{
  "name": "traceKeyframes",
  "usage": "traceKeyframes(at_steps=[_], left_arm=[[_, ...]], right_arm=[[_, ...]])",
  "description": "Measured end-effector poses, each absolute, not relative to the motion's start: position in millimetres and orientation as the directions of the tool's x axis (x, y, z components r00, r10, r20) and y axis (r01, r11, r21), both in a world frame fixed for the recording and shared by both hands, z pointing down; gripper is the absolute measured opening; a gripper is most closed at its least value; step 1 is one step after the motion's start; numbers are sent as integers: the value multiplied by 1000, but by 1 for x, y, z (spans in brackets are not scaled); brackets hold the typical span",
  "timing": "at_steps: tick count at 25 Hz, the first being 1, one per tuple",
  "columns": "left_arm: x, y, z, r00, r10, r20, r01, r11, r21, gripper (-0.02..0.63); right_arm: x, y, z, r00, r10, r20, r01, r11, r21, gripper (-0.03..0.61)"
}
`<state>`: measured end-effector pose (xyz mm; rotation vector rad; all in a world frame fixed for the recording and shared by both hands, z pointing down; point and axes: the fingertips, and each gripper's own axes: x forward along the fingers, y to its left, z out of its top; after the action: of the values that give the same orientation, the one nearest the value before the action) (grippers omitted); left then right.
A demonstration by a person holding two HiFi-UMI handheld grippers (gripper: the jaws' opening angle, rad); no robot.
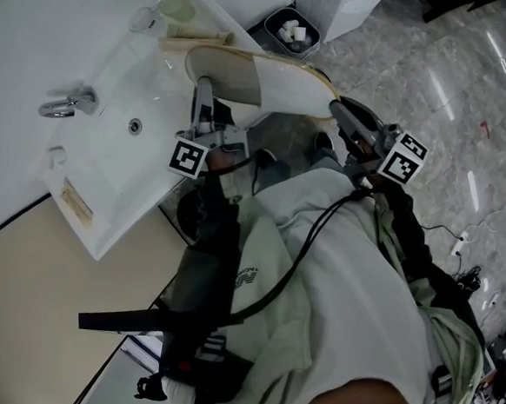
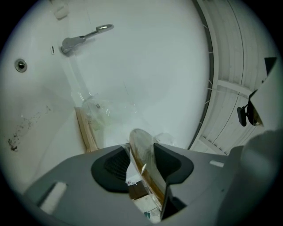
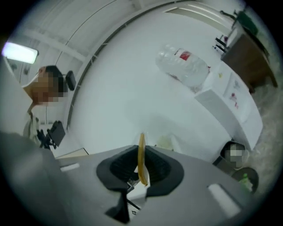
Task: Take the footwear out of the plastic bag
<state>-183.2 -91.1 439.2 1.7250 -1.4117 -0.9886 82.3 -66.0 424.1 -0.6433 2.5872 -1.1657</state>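
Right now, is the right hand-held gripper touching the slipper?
Touching. In the right gripper view, the right hand-held gripper pinches the slipper by its thin tan edge.

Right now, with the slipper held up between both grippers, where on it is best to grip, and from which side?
The slipper is a broad, flat, thin slab, so grip its tan rim at an end, coming in edge-on and closing across the thickness. The right gripper is shut on that rim at one end, and the left gripper is shut on the other end.
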Motion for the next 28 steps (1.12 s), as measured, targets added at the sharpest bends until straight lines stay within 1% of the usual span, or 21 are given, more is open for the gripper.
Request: traceKeyframes(at_steps=[2,6,8,11,15,18,23,26,28], left_arm=[[-194,-91,439,108,-985,-133,-455,-168,874,127],[-203,-92,442,111,-988,-103,-470,-144,871,35],[-213,-91,444,77,-992,-103,-467,-127,875,15],[-230,-91,451,48,-994,-99,-463,-110,879,9],[-248,-91,476,36,-999,15,-467,-3,884,9],[-248,-95,487,70,-996,60,-476,20,879,9],[-252,-98,508,75,-988,138,-489,84,868,9],[-241,-101,522,135,-971,198,-507,104,856,9],[-225,-105,531,193,-952,236,-543,96,834,9]], right_arm=[[92,-68,425,-880,-470,-64,-242,561,-792,51],[105,-70,427,-886,-454,-99,-184,538,-823,51],[113,-69,428,-885,-453,-107,-170,529,-831,51],[129,-66,434,-888,-452,-89,-176,512,-840,51],[162,-60,440,-878,-474,-72,-196,491,-849,52],[191,-56,438,-859,-505,-83,-208,493,-845,52],[224,-56,424,-815,-565,-125,-219,501,-837,52],[226,-61,410,-795,-582,-171,-198,514,-835,52],[218,-65,402,-789,-578,-208,-168,528,-833,52]])
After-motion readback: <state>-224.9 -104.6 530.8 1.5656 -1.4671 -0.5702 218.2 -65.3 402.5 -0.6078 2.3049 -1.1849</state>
